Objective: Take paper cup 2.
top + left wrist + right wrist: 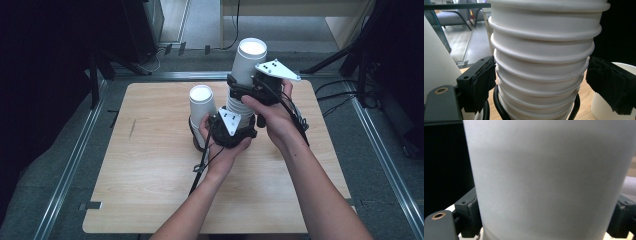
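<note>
- A pale wooden table point(150, 190) is seen from above; a person's two bare forearms come in from the bottom edge, each hand holding a black two-jaw gripper.
- Near the middle of the table stands a tall stack of white paper cups point(239, 95), all upside down and nested (the ridged rims show as rings on the lower part).
- The left gripper point(229, 129) sits low at the foot of the stack. In the left gripper view its two padded jaws flank the ringed rims point(541, 75); the left pad touches the cups, while the right pad appears just off them, so I cannot tell for sure whether the grip is firm.
- The right gripper point(250, 89) is higher up, at the stack's upper part, with a grey three-cornered plate point(277, 70) on top of it.
- In the right gripper view the smooth white wall of the topmost cup point(549, 180) sits between the jaws, which press against both of its sides.
- A second, shorter white cup stack point(202, 112) stands upside down just left of the tall stack, close to the left hand point(220, 150).
- Black cables trail from both grippers toward the person.
</note>
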Available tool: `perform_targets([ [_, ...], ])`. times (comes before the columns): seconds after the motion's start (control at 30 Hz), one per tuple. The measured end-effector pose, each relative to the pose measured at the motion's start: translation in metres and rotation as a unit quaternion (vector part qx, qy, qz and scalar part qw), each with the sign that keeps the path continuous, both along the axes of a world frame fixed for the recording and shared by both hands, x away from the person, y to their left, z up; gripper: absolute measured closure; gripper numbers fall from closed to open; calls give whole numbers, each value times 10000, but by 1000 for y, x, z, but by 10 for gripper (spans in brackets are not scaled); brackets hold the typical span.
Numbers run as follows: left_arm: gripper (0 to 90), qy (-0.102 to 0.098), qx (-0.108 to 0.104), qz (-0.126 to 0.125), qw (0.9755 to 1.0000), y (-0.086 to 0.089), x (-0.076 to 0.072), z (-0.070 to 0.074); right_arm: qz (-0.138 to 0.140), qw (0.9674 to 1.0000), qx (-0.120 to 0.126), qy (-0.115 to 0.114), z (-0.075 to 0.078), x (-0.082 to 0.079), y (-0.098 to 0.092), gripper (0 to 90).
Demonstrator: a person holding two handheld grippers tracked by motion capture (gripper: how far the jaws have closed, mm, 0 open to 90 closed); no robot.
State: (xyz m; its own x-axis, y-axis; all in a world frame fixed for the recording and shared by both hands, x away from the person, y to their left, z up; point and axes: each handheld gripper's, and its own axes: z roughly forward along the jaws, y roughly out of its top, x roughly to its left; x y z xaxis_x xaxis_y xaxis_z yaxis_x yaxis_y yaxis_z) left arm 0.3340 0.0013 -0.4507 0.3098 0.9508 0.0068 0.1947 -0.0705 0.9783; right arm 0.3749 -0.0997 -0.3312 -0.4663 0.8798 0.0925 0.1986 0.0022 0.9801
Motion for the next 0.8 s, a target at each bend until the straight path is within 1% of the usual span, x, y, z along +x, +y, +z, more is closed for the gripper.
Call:
perform_targets([
  [0.1, 99, 25, -46, -33, 10000, 1, 0, 1, -2, 10000, 13, -23, 1, 0, 0, 106],
  [0.2, 104, 6, -31, -43, 10000, 1, 0, 1, -17, 10000, 36, -49, 3, 0, 0, 106],
  [0.27, 106, 3, -17, -46, 10000, 2, -1, 1, -29, 9999, 34, -108, 6, -1, 1, 106],
  [0.33, 110, -17, -17, -52, 10000, 2, -1, 1, -99, 9997, -74, -189, 9, -1, 2, 106],
  [0.47, 113, -18, -14, -70, 10000, 3, -1, 1, -155, 9995, -107, -243, 13, -2, 2, 108],
  [0.57, 115, -16, -26, -84, 10000, 3, -1, 1, -174, 9995, -96, -258, 15, -1, 2, 109],
  [0.63, 116, -14, -36, -96, 9999, 4, -1, 1, -199, 9994, -34, -278, 18, -2, 2, 112],
  [0.8, 120, -15, -30, -104, 9999, 4, -2, 1, -199, 9993, -42, -328, 25, -3, 5, 115],
])
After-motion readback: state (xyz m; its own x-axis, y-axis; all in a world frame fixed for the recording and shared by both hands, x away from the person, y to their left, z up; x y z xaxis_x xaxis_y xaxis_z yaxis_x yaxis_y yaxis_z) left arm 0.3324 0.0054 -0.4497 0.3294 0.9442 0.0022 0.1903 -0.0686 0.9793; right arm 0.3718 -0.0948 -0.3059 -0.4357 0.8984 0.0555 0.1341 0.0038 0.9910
